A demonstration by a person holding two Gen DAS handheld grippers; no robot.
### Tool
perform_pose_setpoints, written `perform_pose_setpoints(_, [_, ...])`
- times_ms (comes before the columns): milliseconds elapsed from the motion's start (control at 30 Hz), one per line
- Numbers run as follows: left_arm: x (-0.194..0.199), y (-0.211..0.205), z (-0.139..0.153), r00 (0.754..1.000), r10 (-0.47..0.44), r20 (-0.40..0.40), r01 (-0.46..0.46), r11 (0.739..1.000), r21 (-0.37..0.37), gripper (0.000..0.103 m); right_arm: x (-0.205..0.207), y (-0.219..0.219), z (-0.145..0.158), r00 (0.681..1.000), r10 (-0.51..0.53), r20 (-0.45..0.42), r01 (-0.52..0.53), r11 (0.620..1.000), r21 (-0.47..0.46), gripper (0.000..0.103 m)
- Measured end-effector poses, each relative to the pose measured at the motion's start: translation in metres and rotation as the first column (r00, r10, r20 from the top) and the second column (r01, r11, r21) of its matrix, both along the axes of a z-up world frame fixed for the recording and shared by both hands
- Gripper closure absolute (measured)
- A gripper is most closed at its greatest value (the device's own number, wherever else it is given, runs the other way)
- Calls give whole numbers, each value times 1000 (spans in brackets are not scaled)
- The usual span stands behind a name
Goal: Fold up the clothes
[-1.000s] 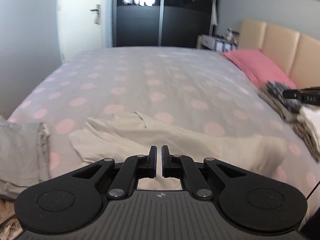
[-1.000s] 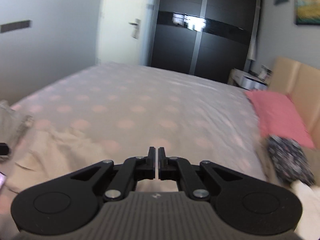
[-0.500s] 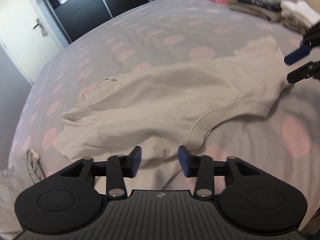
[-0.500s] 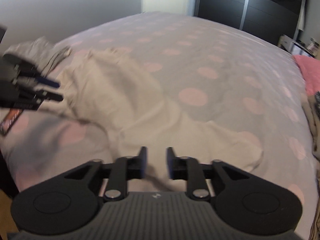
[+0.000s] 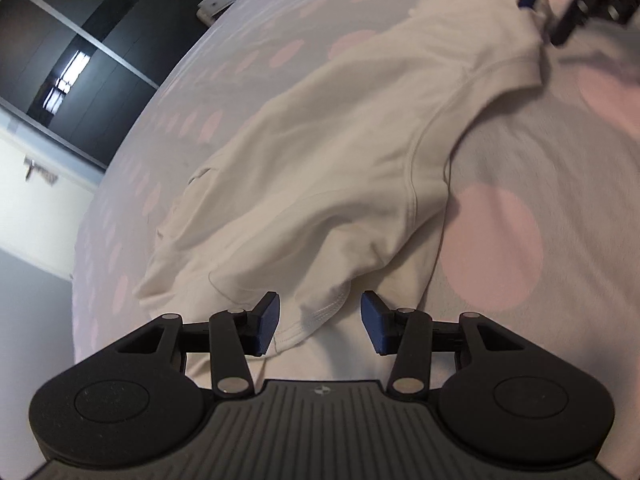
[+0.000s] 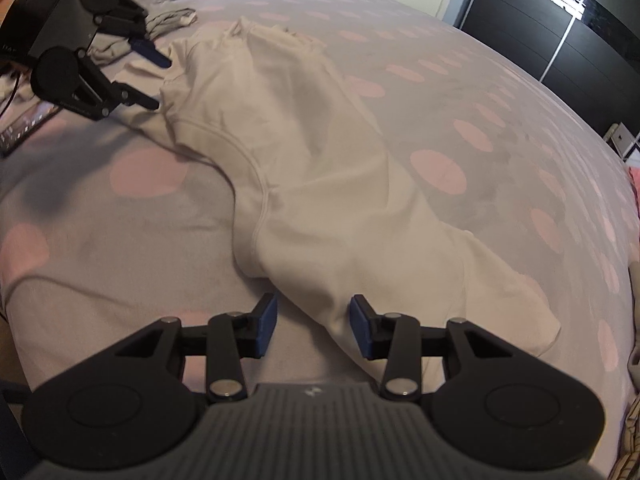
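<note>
Left wrist view looks down on a cream shirt [image 5: 320, 152] lying crumpled across a grey bedspread [image 5: 560, 168] with pink dots. The shirt stretches from the left gripper [image 5: 318, 322] at six o'clock up toward one o'clock, where the right gripper [image 5: 548, 12] sits at its far end. A stitched, ribbed hem bunches between the left gripper's blue pads, which stand apart and do not press the cloth. A curved seam runs through the middle of the fabric, with soft ridges and folds on both sides. From the right wrist view, the right gripper [image 6: 312, 326] is also spread, a fold of shirt lying between its pads, seemingly touching only one, though blur makes that uncertain.
</note>
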State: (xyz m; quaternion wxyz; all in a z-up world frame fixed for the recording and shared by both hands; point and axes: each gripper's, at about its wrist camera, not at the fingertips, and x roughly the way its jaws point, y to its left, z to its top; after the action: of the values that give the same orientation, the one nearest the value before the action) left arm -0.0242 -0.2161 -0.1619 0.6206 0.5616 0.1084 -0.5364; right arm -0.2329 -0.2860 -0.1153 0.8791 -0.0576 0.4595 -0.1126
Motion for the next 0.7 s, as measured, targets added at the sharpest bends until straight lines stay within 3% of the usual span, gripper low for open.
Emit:
perform_pose_setpoints(167, [6, -14, -8, 1000, 20, -10, -20, 1000, -4, 81, 6, -2, -10, 999, 26, -31, -27, 998, -54, 58])
perform_pose_setpoints(233, [8, -18, -4, 999, 32, -30, -32, 999, -27, 92, 9, -1, -13, 998, 43, -41, -46, 997, -67, 63])
perform_pose_setpoints(267, [10, -19, 0, 998, 46, -43, -49, 997, -52, 95, 9, -1, -12, 998, 44, -37, -46, 996, -74, 69])
perform_pose_setpoints(300, [12, -20, 4, 997, 61, -56, -65, 995, -77, 98, 8, -3, -10, 999, 35, -27, -37, 997, -74, 89])
perform_pose_setpoints(333, [13, -21, 10, 994, 78, -71, -85, 991, -103, 100, 8, -5, -7, 1000, 25, -15, -26, 997, -72, 96])
perform_pose_setpoints(567, [10, -16, 68, 976, 163, -143, -198, 941, -275, 102, -3, -15, 36, 982, -106, 158, 120, 989, -81, 101])
perform_pose_setpoints(700, [-7, -9, 123, 974, 168, -152, -215, 898, -384, 102, -13, -15, 78, 956, -146, 256, 188, 971, -149, 101])
